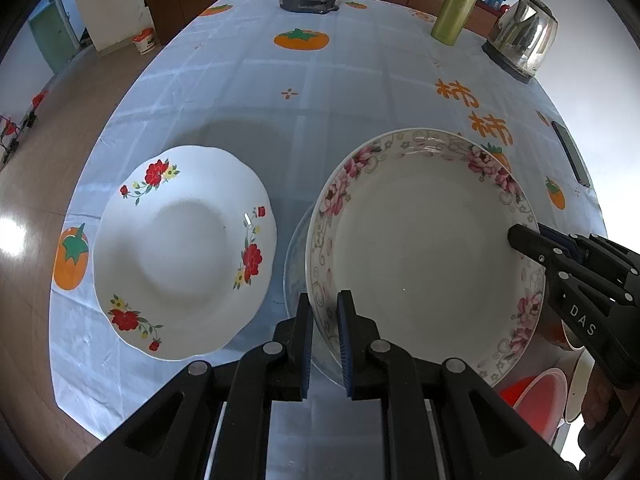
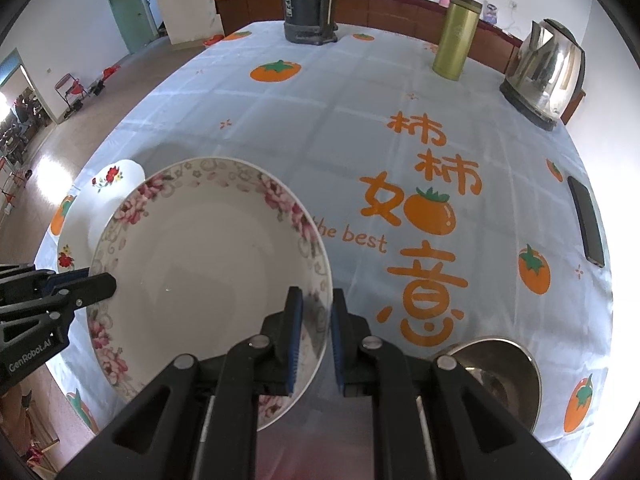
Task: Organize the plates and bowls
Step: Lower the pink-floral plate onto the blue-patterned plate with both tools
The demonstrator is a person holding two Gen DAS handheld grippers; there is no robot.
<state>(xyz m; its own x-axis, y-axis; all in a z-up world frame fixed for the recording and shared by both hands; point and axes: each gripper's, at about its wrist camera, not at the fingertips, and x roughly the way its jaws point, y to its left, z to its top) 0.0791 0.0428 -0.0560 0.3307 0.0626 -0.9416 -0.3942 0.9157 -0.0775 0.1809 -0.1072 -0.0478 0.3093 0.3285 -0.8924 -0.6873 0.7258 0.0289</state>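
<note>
On the near left of the desk (image 1: 240, 92), a white scalloped plate with red flowers (image 1: 184, 252) is lying flat on the pale blue cloth printed with orange persimmons. Just to its right, the pink-flowered plate (image 1: 424, 240) is being held up off the cloth, tilted, with a glass dish (image 1: 294, 264) showing underneath its left edge. The left claw (image 1: 325, 344) is pinching the near-left rim of that plate, one blue pad on each side of the rim. The right claw (image 2: 316, 336) is pinching the opposite rim of the same plate, its pads likewise sitting on either face of the edge; in the left wrist view it is reaching in from the right side.

Further right, near the desk's near edge, a steel bowl (image 2: 504, 380) is sitting on the cloth, partly hidden behind the right claw's frame. In the left wrist view, a red bowl (image 1: 532, 400) and a white one (image 1: 578, 384) are showing at the lower right, below the plate.

At the far edge, a dark appliance (image 2: 308, 4) is standing in the middle, an olive-green thermos (image 2: 458, 36) is standing upright to its right, and a steel kettle (image 2: 548, 72) is sitting on its base at the far right. A dark phone (image 2: 586, 220) is lying flat by the right edge.
</note>
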